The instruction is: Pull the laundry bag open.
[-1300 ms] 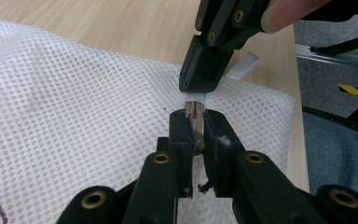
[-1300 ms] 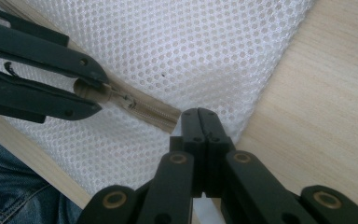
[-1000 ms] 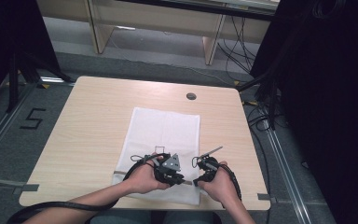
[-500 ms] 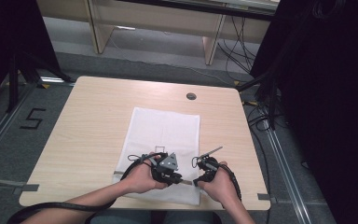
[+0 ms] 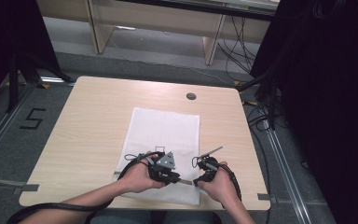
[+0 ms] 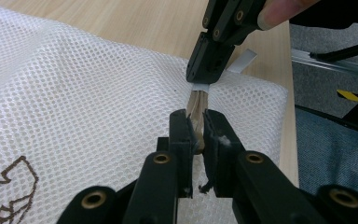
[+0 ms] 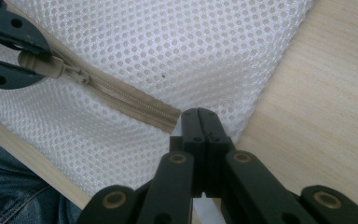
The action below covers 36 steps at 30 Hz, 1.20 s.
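The white mesh bag (image 5: pixel 164 140) lies flat mid-table (image 5: pixel 88 121), its zipper (image 7: pixel 130 100) running along the near edge at the bottom of the high view. The right gripper (image 7: pixel 200 116) is clamped tight on the bag's end tab, the left gripper (image 6: pixel 195 128) pinches the beige zipper pull (image 6: pixel 196 112). Tip: I'd keep the right one anchored and draw the pull straight along the teeth, low and steady, so the mesh doesn't bunch.

White tab (image 7: pixel 186 122) largely hidden inside the hand-held gripper (image 7: pixel 199 122).
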Motion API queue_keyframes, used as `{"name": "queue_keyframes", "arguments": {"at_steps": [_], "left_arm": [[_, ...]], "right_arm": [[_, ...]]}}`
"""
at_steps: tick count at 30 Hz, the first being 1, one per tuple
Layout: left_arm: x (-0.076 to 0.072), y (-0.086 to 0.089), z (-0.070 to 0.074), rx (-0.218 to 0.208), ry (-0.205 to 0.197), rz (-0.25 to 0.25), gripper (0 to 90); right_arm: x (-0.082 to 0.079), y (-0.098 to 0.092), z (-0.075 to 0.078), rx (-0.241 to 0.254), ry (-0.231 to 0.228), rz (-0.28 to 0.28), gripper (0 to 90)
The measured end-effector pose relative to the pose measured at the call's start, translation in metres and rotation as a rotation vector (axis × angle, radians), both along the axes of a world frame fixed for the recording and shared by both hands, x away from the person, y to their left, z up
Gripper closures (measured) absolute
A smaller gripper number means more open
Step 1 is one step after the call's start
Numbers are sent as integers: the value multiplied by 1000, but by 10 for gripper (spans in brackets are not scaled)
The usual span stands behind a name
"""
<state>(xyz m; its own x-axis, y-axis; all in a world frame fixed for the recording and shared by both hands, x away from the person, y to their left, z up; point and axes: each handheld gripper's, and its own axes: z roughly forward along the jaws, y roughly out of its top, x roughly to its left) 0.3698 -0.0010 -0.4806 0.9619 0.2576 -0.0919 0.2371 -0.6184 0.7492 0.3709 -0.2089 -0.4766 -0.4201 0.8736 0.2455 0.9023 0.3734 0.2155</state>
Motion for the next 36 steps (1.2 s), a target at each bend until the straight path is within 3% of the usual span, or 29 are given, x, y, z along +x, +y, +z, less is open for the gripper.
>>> {"name": "queue_keyframes", "arguments": {"at_steps": [10, 12, 13, 14, 15, 19, 20, 26, 27, 29, 36], "left_arm": [[0, 5, 1, -13, 8, 7, 817], [-1, 5, 1, -13, 9, 9, 817], [0, 5, 1, -12, 7, 6, 817], [0, 5, 2, -9, -5, -2, 817], [0, 6, 2, -8, 2, 7, 817], [0, 9, 3, -7, 10, 13, 817], [0, 9, 2, -14, 8, 15, 817], [0, 10, 4, -6, -2, 6, 817], [0, 11, 4, -11, 7, 15, 817], [0, 12, 4, -15, 11, 20, 817], [0, 15, 4, -20, 12, 22, 817]], "right_arm": [[0, 0, 0, 6, 0, -1, 900], [1, -3, -1, -11, -3, 48, 900], [1, -2, -1, -3, -3, 26, 900], [1, -3, -1, -12, -4, 48, 900], [0, -1, 0, 5, -2, 7, 900], [0, -2, -1, -5, 0, 23, 900], [1, -4, -1, -18, -1, 56, 900], [1, -4, -1, -14, -5, 41, 900], [0, -2, 0, -1, -1, 13, 900], [1, -4, -1, -14, -4, 42, 900], [1, -4, -1, -14, -1, 38, 900]]}}
